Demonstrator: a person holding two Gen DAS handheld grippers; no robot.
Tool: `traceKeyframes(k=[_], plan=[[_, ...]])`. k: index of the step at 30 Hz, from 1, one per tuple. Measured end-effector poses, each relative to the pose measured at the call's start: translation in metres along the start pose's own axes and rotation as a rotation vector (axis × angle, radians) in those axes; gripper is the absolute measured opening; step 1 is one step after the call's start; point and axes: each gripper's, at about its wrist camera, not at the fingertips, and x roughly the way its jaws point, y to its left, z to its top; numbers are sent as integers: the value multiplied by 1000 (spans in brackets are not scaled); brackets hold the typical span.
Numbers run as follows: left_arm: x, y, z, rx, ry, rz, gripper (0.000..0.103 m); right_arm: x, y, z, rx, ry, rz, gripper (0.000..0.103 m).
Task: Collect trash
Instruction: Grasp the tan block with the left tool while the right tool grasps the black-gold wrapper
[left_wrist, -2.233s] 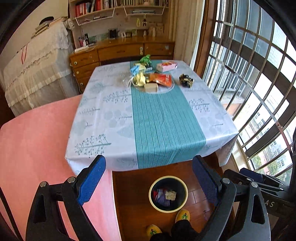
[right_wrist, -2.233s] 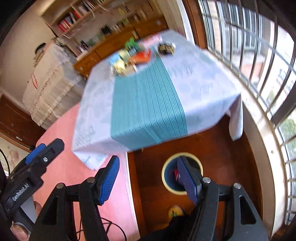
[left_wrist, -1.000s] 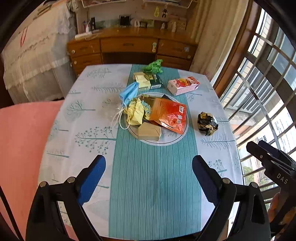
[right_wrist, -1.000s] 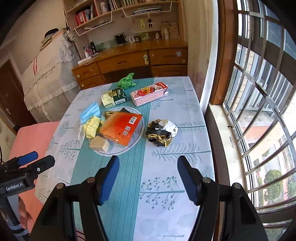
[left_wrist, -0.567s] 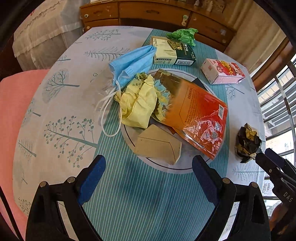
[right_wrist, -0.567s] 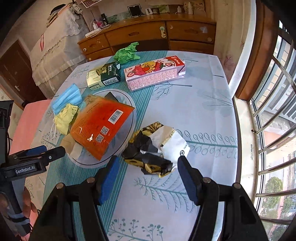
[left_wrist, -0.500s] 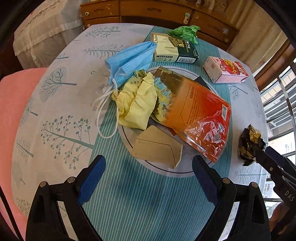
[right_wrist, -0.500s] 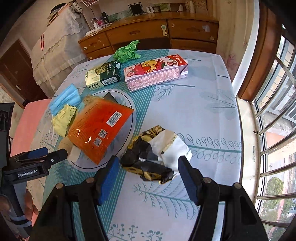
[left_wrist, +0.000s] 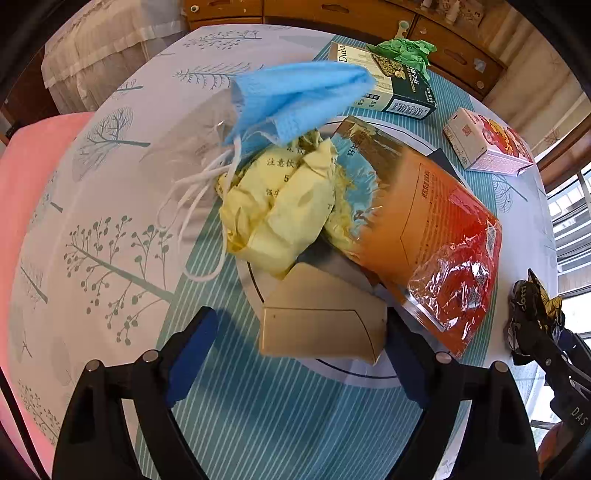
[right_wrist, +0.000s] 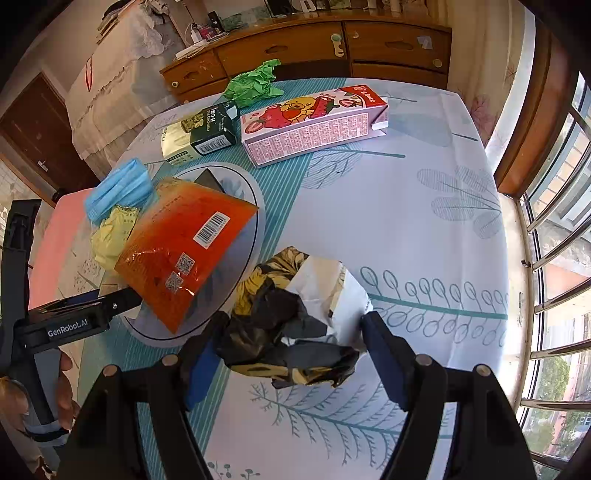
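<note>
The brown carton (left_wrist: 319, 325) lies between the closing left gripper (left_wrist: 301, 345); the crumpled wrapper (right_wrist: 295, 321) lies between the opening right gripper (right_wrist: 291, 350), neither gripped.

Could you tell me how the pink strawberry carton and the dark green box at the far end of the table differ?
The pink strawberry carton is longer; the dark green box is shorter. The carton shows cartoon fruit, the box cream and green panels. Both lie flat on the tablecloth, side by side.

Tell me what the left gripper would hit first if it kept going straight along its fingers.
Most likely the tan cardboard piece, which lies between the left gripper's closing jaws, at the plate's near rim. Depth is unclear.
</note>
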Motion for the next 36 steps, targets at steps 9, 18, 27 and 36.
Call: traceKeyframes(k=[9,18,27,36], plan=[[-5,-14,-7,73,-44,20,60,3,6,-4,-34,-10,-48,63],[-40,6,-37,55,-64,-29,60,-19,21,-25,33,-25,2,59],[-106,32,-77,129,-142,-90,60,-68,68,-66,87,-94,7,59],[-190,93,-134,232,-242,-162,60,-140,146,-133,168,-230,-22,59]])
